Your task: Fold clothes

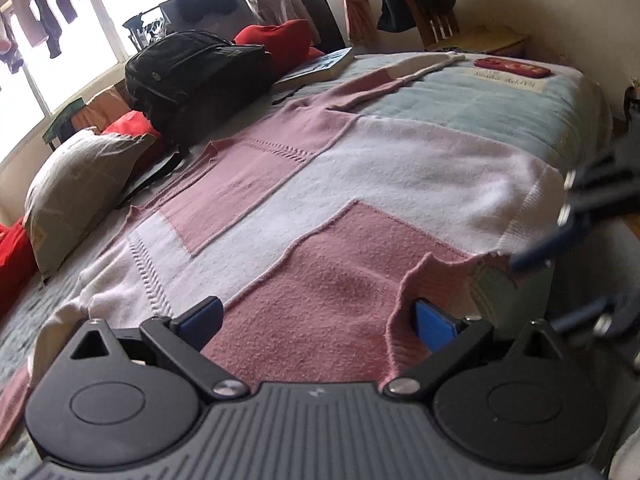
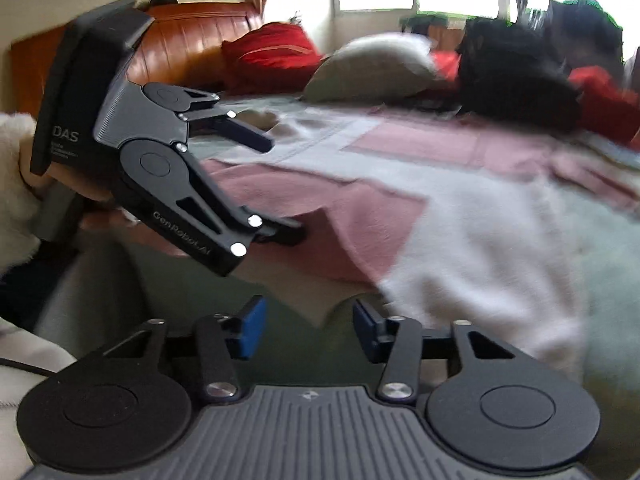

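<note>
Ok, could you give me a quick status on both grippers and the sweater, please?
Left gripper open, straddling the sweater's hem. Right gripper open, nothing gripped. Pink-and-white sweater flat on bed. Backpack beside it.

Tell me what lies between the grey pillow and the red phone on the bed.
In the left wrist view, the pink-and-white patchwork knit sweater spreads between grey pillow and red phone.

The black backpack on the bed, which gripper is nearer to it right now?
Left. The left gripper is at the sweater's hem on the black backpack's side; the right gripper is at the hem's far corner.
</note>
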The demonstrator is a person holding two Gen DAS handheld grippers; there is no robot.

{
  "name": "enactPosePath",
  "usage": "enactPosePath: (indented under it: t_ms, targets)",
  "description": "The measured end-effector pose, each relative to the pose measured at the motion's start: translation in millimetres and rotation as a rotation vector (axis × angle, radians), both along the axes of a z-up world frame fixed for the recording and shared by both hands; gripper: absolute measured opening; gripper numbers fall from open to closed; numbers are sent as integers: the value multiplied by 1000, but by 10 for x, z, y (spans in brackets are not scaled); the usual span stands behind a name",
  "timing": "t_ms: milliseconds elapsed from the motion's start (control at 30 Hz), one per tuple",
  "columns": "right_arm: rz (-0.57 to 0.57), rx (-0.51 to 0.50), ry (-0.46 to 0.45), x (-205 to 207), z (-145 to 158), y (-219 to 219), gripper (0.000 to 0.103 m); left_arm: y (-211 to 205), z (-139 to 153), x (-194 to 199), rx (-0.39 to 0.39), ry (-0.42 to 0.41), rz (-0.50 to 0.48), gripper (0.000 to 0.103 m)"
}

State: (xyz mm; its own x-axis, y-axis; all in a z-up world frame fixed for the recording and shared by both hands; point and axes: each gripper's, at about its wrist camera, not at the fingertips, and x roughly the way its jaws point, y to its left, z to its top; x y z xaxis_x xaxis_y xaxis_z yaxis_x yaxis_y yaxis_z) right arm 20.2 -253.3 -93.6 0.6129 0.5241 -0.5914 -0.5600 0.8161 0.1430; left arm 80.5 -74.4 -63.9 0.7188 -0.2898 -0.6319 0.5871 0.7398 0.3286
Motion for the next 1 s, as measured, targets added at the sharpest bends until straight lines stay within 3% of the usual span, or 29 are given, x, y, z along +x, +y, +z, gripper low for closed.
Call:
enactPosePath:
  t_ms: [67,100,267,333,400,567,600,633,867,1000]
  targets:
    - [-23,34,62,104,-94,9,30,4,-5,3,-8,0,4,100]
    - [-35,52,92,154,-138,11,27,8,-8,3,-12,0,5,100]
    - [-99,212,178,276,-218,-143,23,52,-2,-1,-35,3,6,100]
    - [-135,231,179,251,-210,-206,26,68,10,-5,-44,0,10,100]
    - [-140,243,185,236,-225,-235,27,72,17,-1,-58,0,13,100]
    - [-133,383,238,343,-327,-282,27,78,34,2,-92,-6,30,100]
    - [-137,410,251,375,-351,-297,24,88,43,-3,-100,-5,34,100]
    - [-153,421,266,389,-354,-323,4,100,60,-18,-103,-7,38,100]
    - [-200,364,208,139,-137,-589,4,324,258,-164,-117,-44,51,100]
    - [-194,241,288,72,-242,-597,2,492,225,-141,-60,-46,95,100]
